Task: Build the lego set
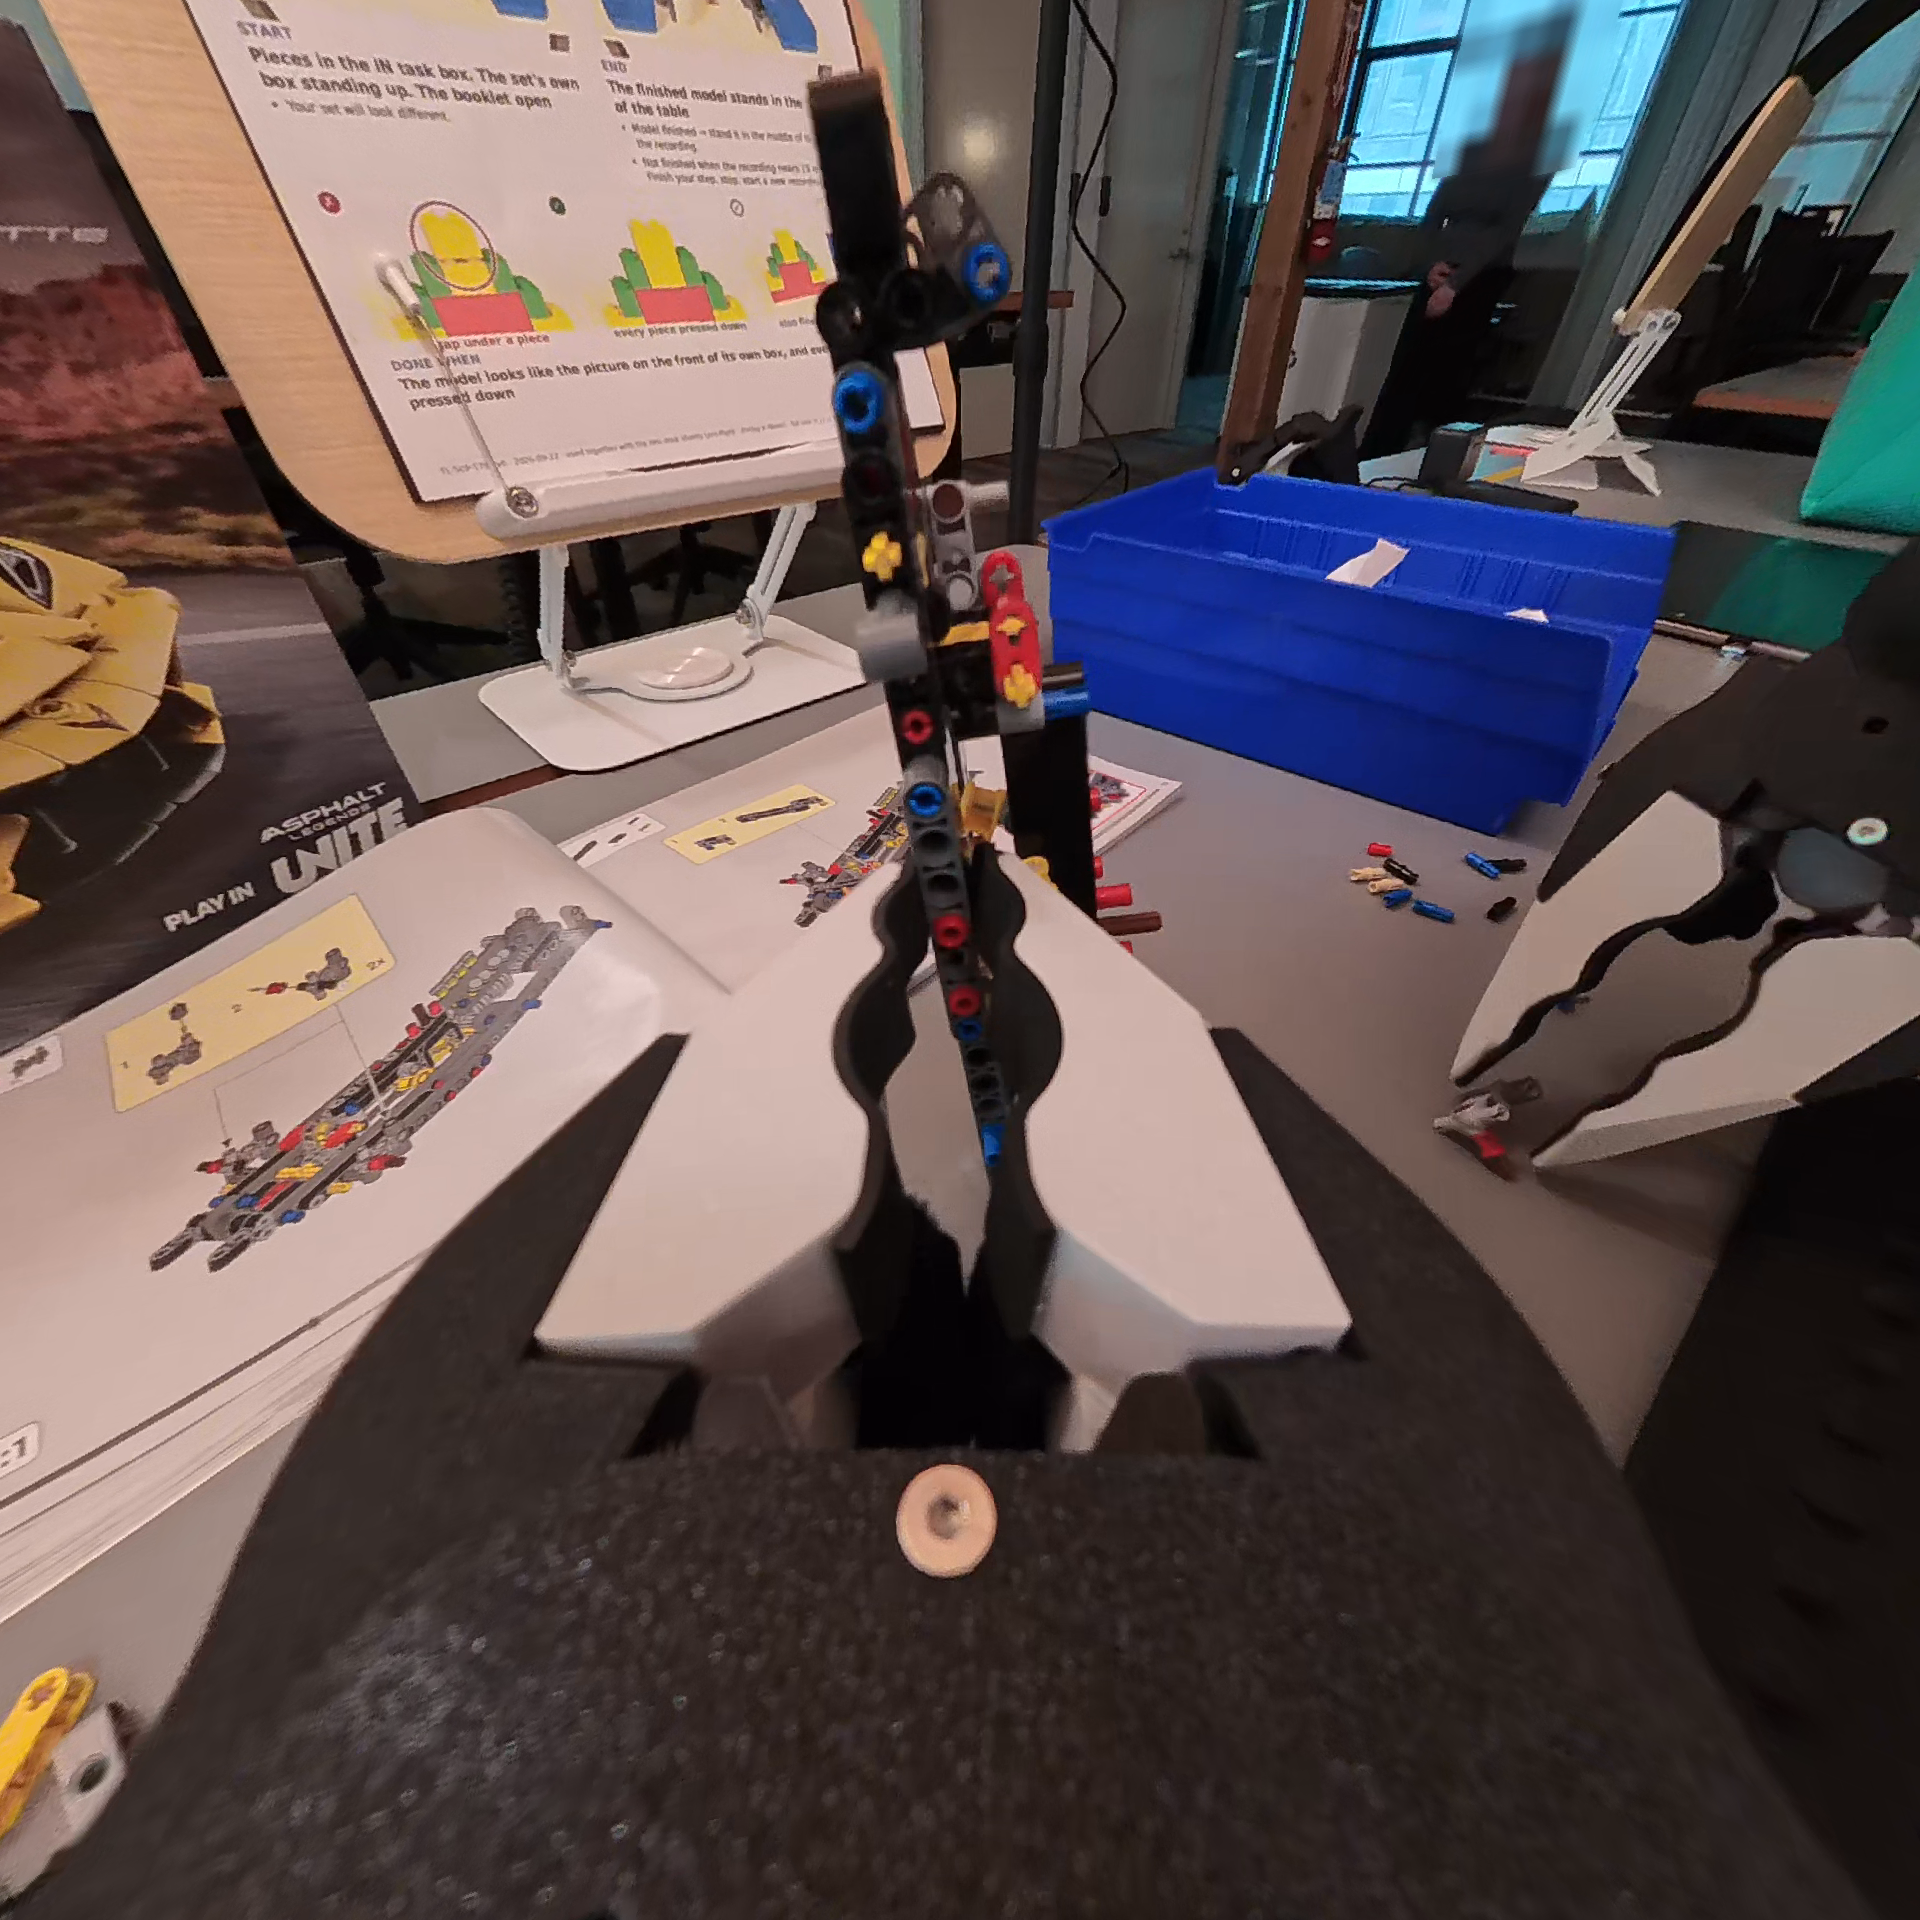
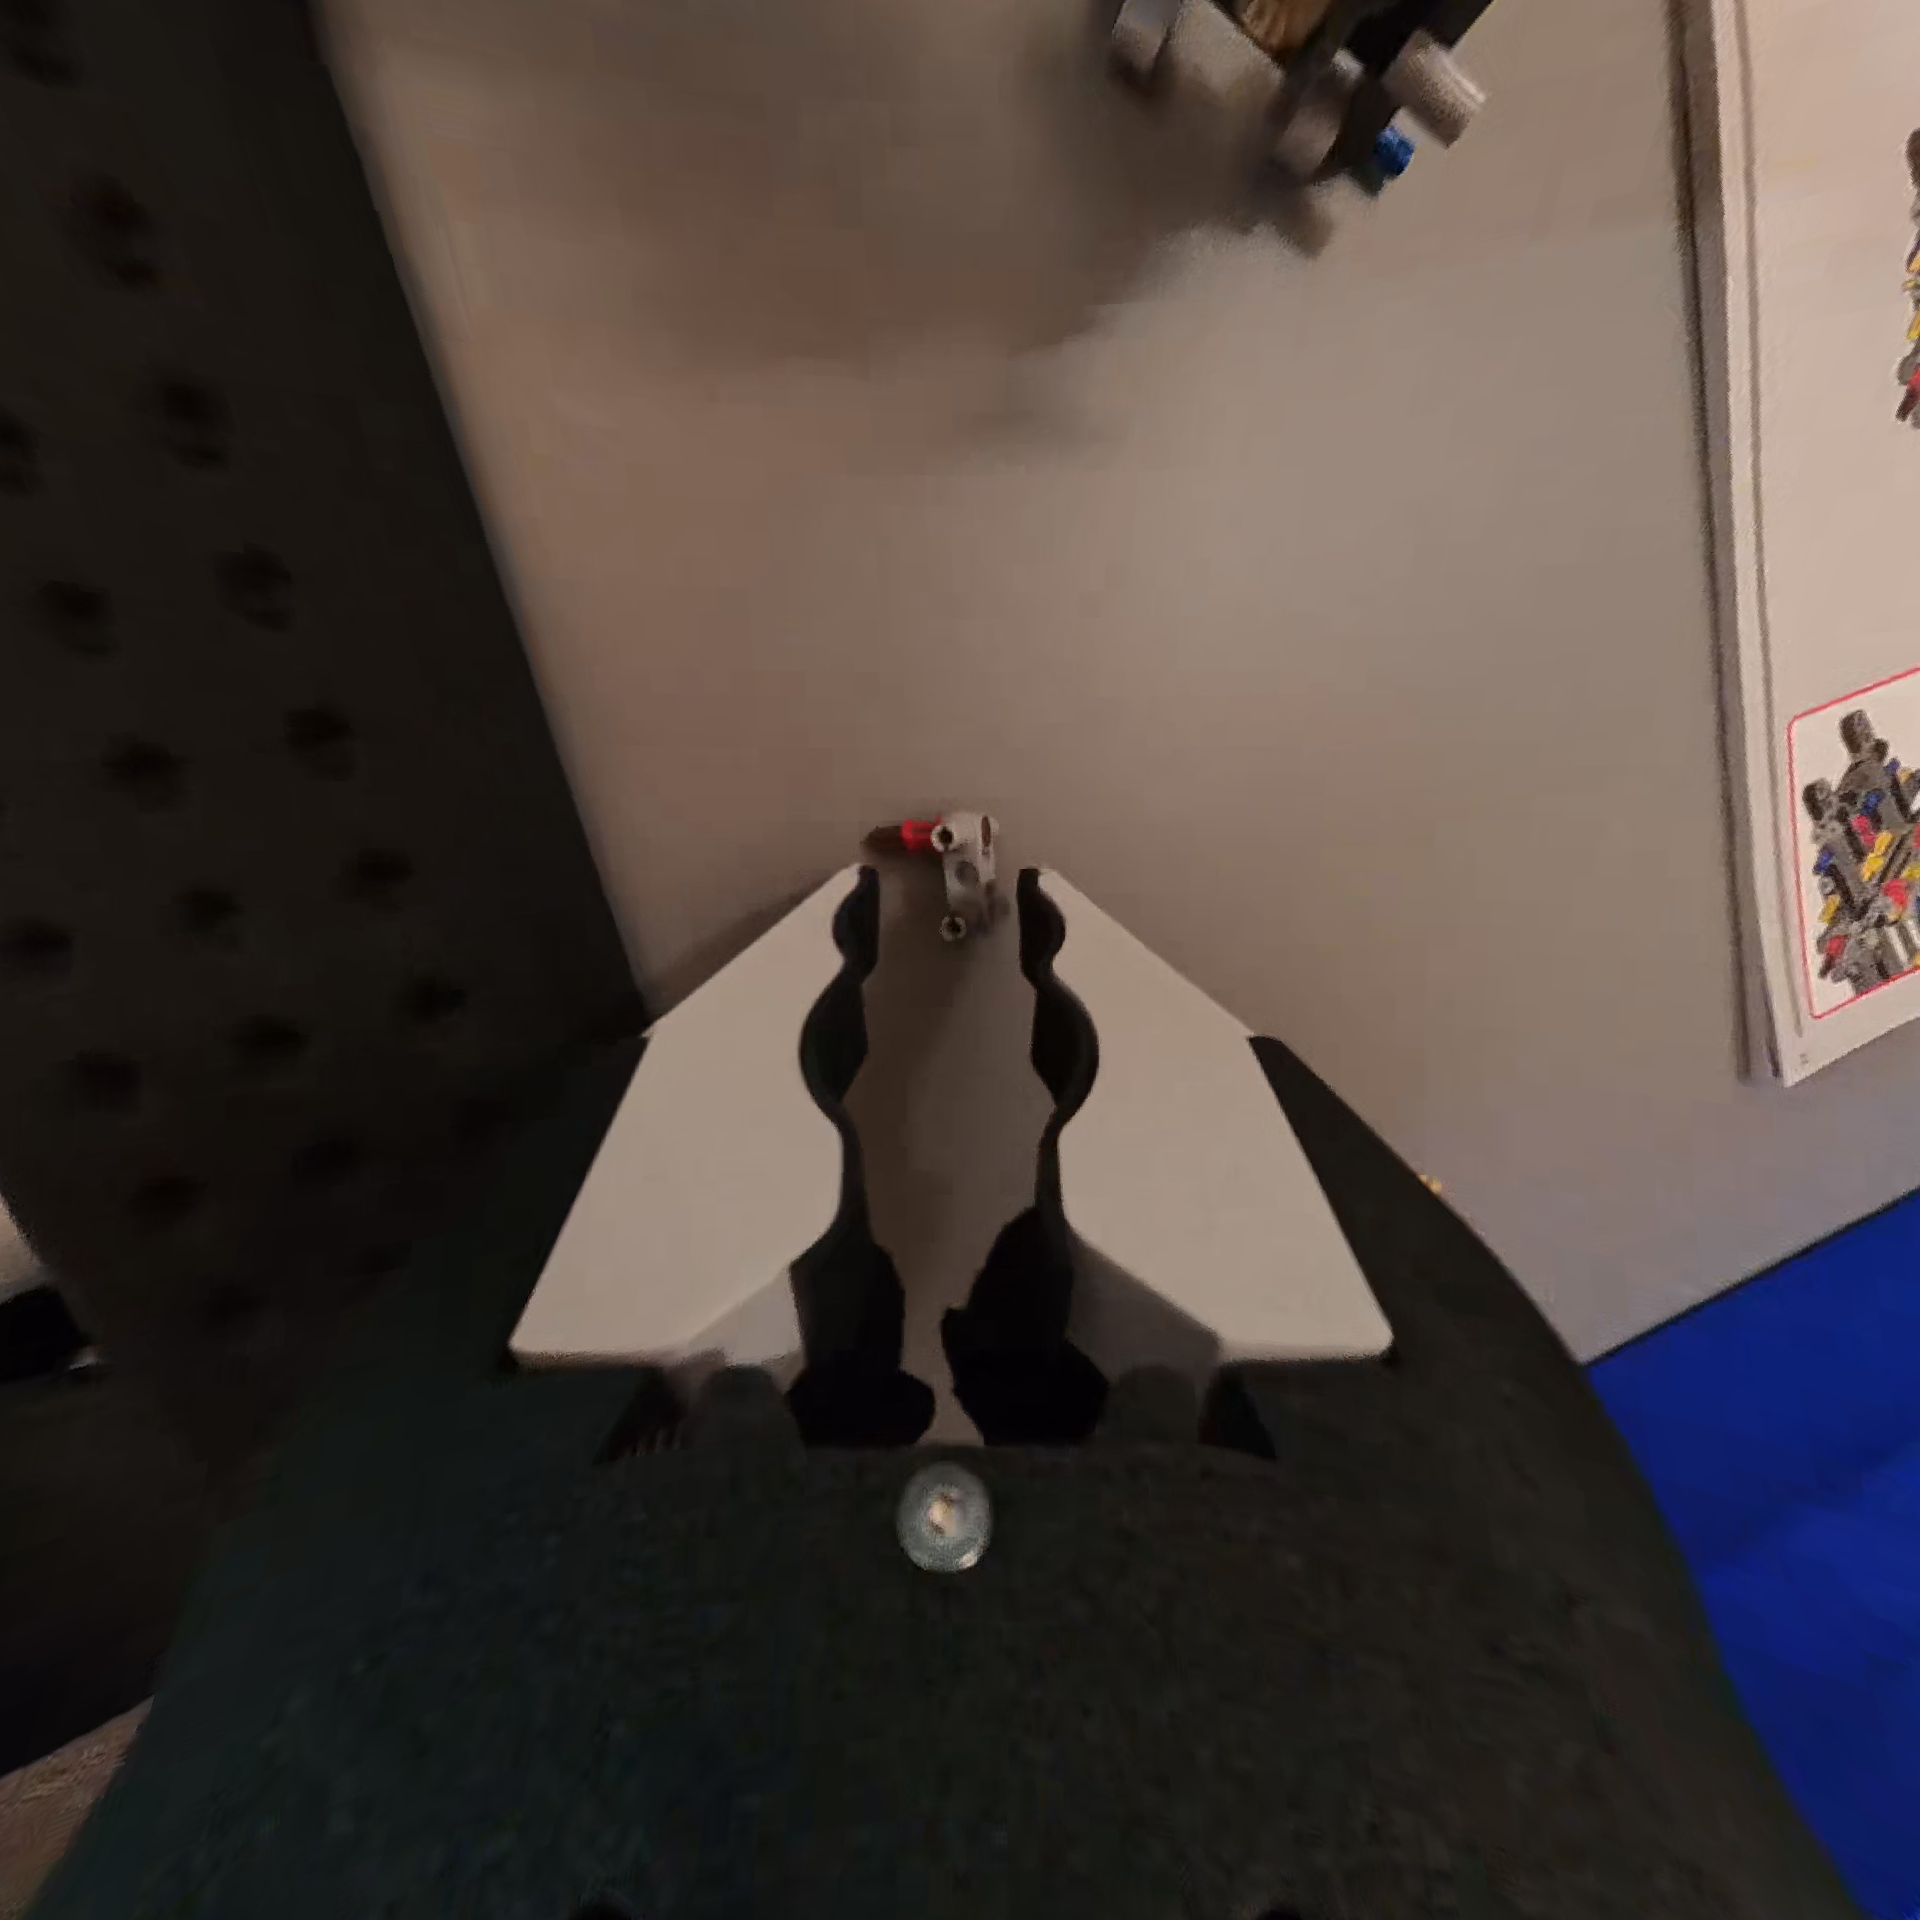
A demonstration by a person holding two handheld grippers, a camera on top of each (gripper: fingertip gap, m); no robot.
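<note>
Open grey counter ahead of the right gripper, fingers parted around a small grey and red piece. Hemmed by the open booklet toward one counter edge and the blue bin at the far edge. Blocked mid-counter by the tall upright lego assembly clamped in the left gripper. Scattered loose pins before the bin.

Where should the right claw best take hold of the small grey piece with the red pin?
Grip the small grey piece across its narrow grey body, coming straight down from above. It lies flat on the table, between the open right claw tips; the red pin juts sideways.
</note>
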